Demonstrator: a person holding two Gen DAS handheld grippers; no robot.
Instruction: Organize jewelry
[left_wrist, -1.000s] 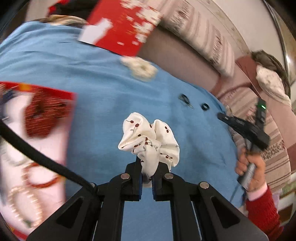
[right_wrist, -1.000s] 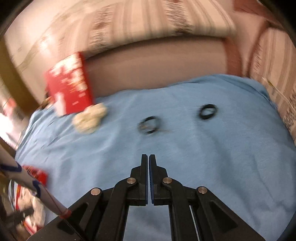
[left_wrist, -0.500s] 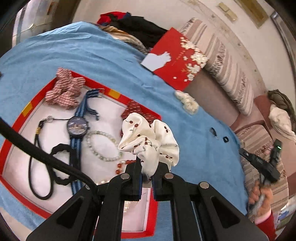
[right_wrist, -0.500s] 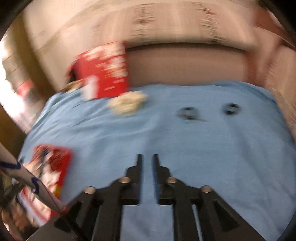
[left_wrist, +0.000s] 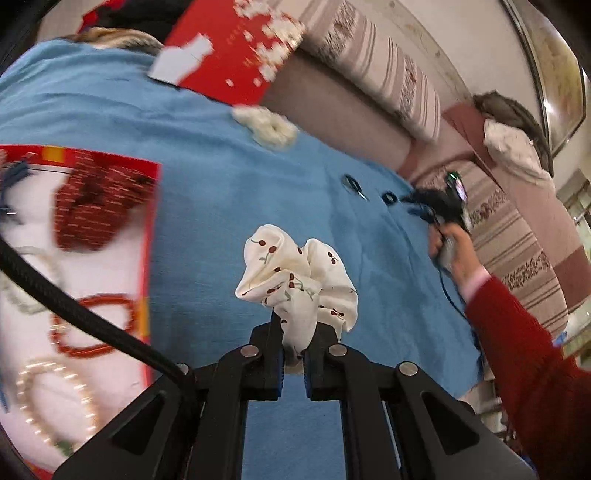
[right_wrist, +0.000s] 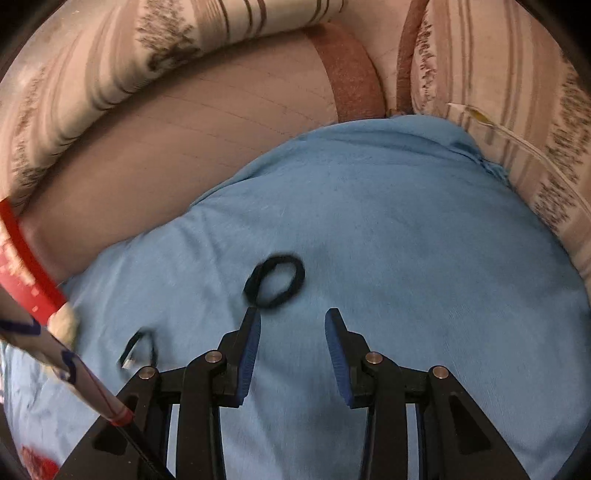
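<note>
My left gripper (left_wrist: 293, 334) is shut on a white scrunchie with red cherries (left_wrist: 295, 280), held above the blue cloth (left_wrist: 221, 206). To its left lies the red-rimmed white tray (left_wrist: 149, 236) with a dark red scrunchie (left_wrist: 92, 206), a red bead bracelet (left_wrist: 92, 325) and a pearl bracelet (left_wrist: 55, 398). My right gripper (right_wrist: 292, 317) hangs just short of a black hair tie (right_wrist: 275, 281); its jaws are opening and nothing is between them. A second black hair tie with a metal clasp (right_wrist: 138, 349) lies to the left. In the left wrist view my right gripper (left_wrist: 436, 205) sits beside the black tie (left_wrist: 388, 197).
A cream scrunchie (left_wrist: 267, 127) and a red flowered box lid (left_wrist: 229, 48) lie at the cloth's far edge. Striped sofa cushions (right_wrist: 517, 110) curve around the far and right sides. A red-sleeved arm (left_wrist: 524, 350) crosses the right of the left wrist view.
My right gripper moved right and down toward the black hair tie, and its jaws went from shut to apart. The left gripper swung over the tray and back, still holding the cherry scrunchie.
</note>
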